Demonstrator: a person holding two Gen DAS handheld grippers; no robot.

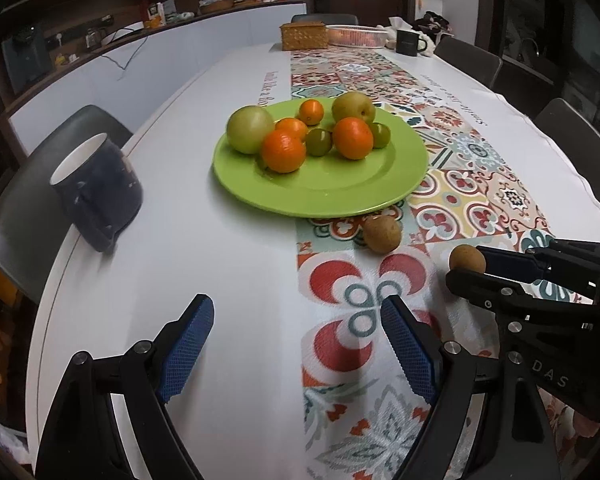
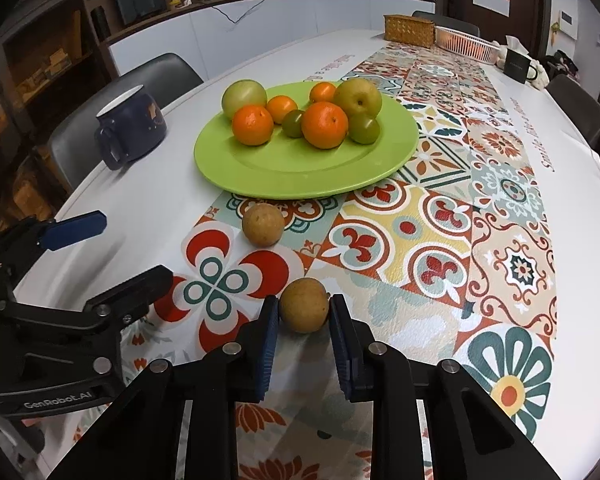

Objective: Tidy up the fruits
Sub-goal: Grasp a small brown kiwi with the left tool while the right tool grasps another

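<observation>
Left wrist view: my left gripper [image 1: 296,346] hovers with jaws wide over the patterned worktop [image 1: 228,264], the round green plate [image 1: 340,192] of fruit ahead. Right wrist view: my right gripper [image 2: 304,316] jaws flank a small brown round fruit [image 2: 303,305], seemingly touching it

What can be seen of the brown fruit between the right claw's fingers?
The brown fruit is small, round and tan, with a matte, faintly speckled skin and a darker dimple on top. It rests on the patterned runner, short of the green plate. The right claw brackets it, blue pads at both sides; firm contact is unclear. A second brown fruit lies apart, nearer the plate.
</observation>
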